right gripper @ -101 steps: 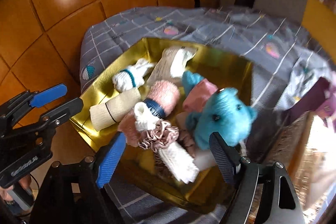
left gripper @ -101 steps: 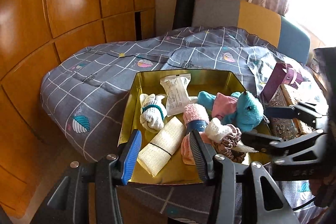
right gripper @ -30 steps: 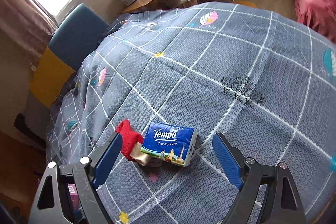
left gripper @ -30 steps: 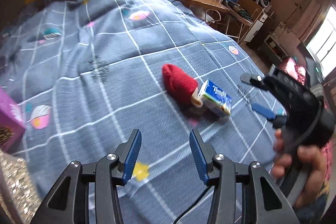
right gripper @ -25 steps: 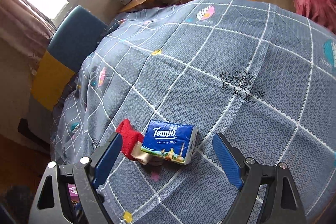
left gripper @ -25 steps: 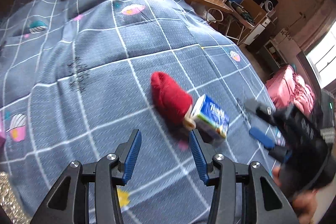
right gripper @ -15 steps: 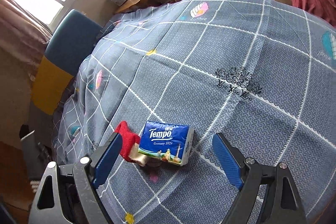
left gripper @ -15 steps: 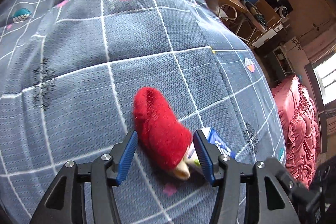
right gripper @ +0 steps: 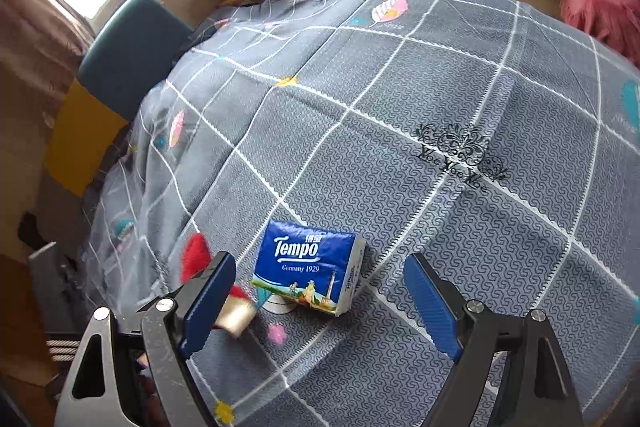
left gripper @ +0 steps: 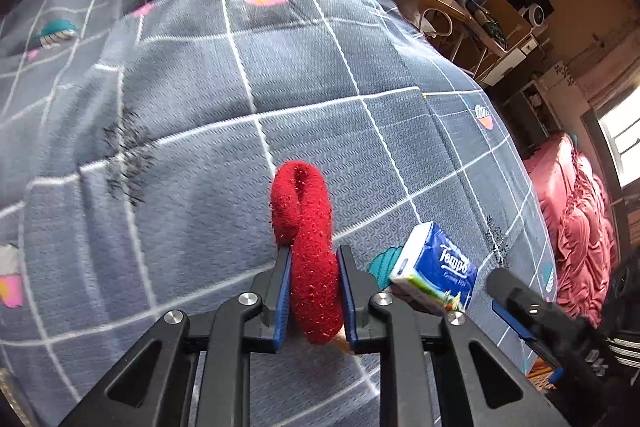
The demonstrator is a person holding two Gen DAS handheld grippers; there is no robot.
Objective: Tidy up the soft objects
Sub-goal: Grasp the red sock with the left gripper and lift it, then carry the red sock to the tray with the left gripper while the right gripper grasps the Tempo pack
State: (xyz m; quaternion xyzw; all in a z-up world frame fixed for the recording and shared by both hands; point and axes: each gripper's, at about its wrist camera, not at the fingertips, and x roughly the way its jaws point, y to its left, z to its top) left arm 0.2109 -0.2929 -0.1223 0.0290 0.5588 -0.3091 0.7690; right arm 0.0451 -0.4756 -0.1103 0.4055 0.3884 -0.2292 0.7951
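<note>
1. The left gripper point(left gripper: 311, 297) is closing, low in the frame's centre, and its blue pads already press both sides of the red sock point(left gripper: 306, 231), which bulges above them.
2. The right gripper point(right gripper: 318, 301) stands wide and empty, low in its frame, with the tissue pack point(right gripper: 310, 267) lying between and just beyond its fingers on the bedspread point(right gripper: 400, 147).
3. My reading: the sock's pick-up is under way; carrying it off and dealing with the pack are left. No container shows in either view, so I cannot tell how much is already sorted.
4. Only the left view shows the grip on the sock, plus the right gripper's tip at lower right.
5. Only the right view shows the pack's printed top and a tan tag at the sock's end, lower left; there the sock is blurred and half hidden.
</note>
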